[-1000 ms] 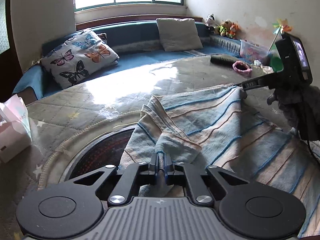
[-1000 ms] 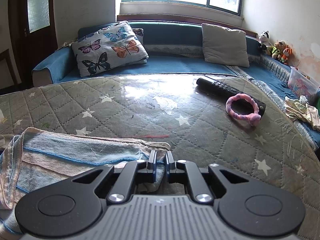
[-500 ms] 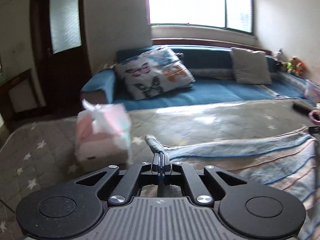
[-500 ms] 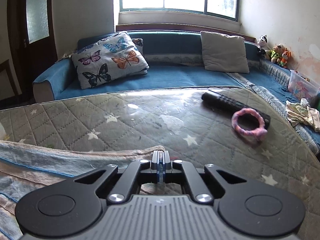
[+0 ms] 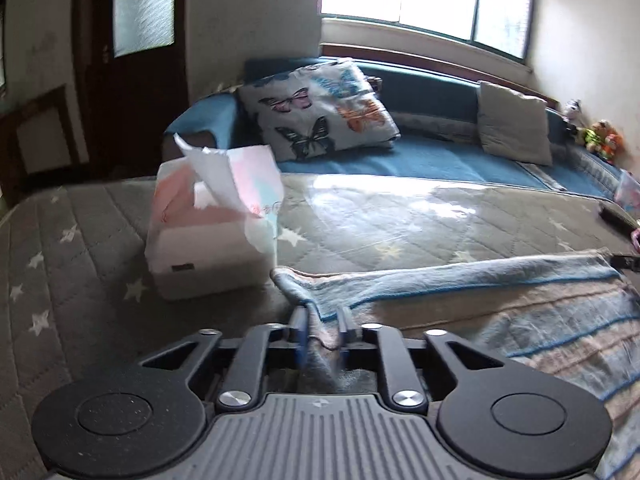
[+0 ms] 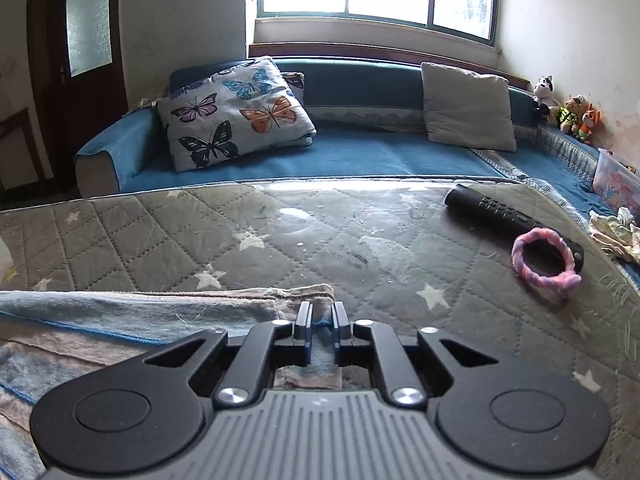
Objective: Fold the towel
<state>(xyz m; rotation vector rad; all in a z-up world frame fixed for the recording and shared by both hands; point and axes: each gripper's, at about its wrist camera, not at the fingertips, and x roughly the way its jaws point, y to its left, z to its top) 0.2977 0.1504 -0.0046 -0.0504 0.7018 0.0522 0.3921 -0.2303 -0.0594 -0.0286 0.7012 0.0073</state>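
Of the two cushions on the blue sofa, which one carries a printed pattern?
The butterfly cushion at the sofa's left end, printed with coloured butterflies. The grey cushion further right is plain, with no print.

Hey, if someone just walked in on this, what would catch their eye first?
Probably the striped towel spread over the quilted star-patterned table cover, a corner lying between the parted jaws of each gripper. Then the butterfly pillow on the blue sofa under the window, and the pink ring resting against the black remote.
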